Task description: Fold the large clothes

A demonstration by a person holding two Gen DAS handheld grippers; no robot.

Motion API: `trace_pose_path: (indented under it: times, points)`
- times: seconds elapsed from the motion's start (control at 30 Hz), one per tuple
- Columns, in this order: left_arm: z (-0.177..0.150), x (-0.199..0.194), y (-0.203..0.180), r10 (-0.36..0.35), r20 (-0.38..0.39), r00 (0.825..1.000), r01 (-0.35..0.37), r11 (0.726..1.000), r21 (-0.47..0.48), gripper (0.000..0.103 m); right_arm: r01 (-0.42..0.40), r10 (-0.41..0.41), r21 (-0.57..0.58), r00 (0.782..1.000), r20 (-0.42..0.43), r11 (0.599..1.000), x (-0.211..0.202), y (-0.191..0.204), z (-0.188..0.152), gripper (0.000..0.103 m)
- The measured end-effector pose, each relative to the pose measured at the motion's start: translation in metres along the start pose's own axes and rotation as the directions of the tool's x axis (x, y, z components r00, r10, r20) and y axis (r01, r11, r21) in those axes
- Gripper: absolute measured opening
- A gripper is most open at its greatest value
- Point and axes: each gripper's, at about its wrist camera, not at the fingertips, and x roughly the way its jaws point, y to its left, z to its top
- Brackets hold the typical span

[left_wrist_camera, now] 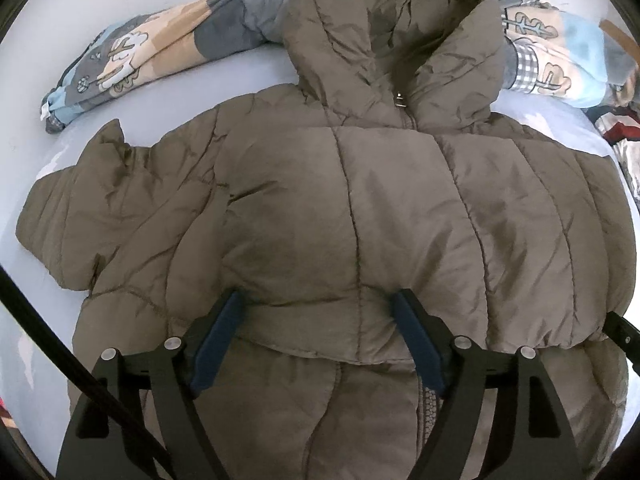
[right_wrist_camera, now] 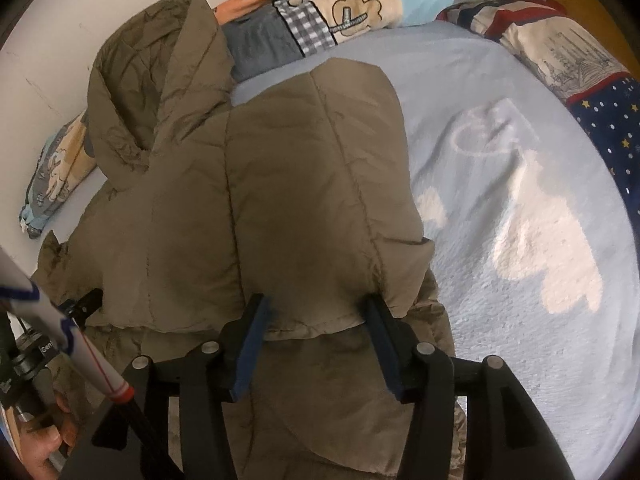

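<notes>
Bedsheet (right_wrist_camera: 500,128), pale blue with white cloud shapes, fills the right wrist view; the left wrist view shows only narrow strips of it around the coat. On the sheet lies an olive-brown puffer jacket (left_wrist_camera: 320,208), spread across the bed with its lower part folded up over the body, so a stitched hem edge crosses just ahead of both grippers. Its quilted panels are creased, and the hood (left_wrist_camera: 384,28) rests against a patchwork blanket (left_wrist_camera: 132,52) bunched along the white wall. Only the left view shows the zip pull (left_wrist_camera: 399,99) at the collar and a sleeve (left_wrist_camera: 80,200) lying out to the side. Only the right view shows a second bedcover (right_wrist_camera: 592,92), navy with stars and red bands, at the bed's far edge, and a hand (right_wrist_camera: 44,452) gripping the other tool's handle.

Left gripper (left_wrist_camera: 320,300) stands released, its blue pads apart with the folded hem between them. Right gripper (right_wrist_camera: 316,304) is likewise spread, fingertips at the hem near the jacket's side edge, not clamping the cloth.
</notes>
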Motion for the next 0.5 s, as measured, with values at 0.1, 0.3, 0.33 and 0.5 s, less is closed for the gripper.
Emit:
trace_pose_path:
  times: [0.1,0.3,0.33,0.5]
  points:
    - [-0.001,-0.01,0.003,-0.018,-0.011,1.0,0.018,1.0,0.007,0.078,0.004,-0.004,0.006,1.0,-0.006,1.0,-0.003,0.003,0.001,0.057]
    - [-0.021,-0.04,0.026,-0.039,0.001,0.999,0.039,0.999,-0.007,0.078,-0.037,0.037,0.015,0.999,0.019,0.999,-0.024,0.011,0.003,0.057]
    - [-0.024,-0.044,0.032,-0.048,0.003,0.999,0.048,0.999,-0.02,0.078,-0.041,0.041,0.01,0.999,0.023,0.999,-0.027,0.014,0.002,0.057]
    - [-0.048,-0.074,0.077,-0.09,0.037,0.995,0.093,0.99,-0.104,0.078,-0.071,0.073,-0.042,0.996,0.044,0.997,-0.044,0.037,-0.006,0.058]
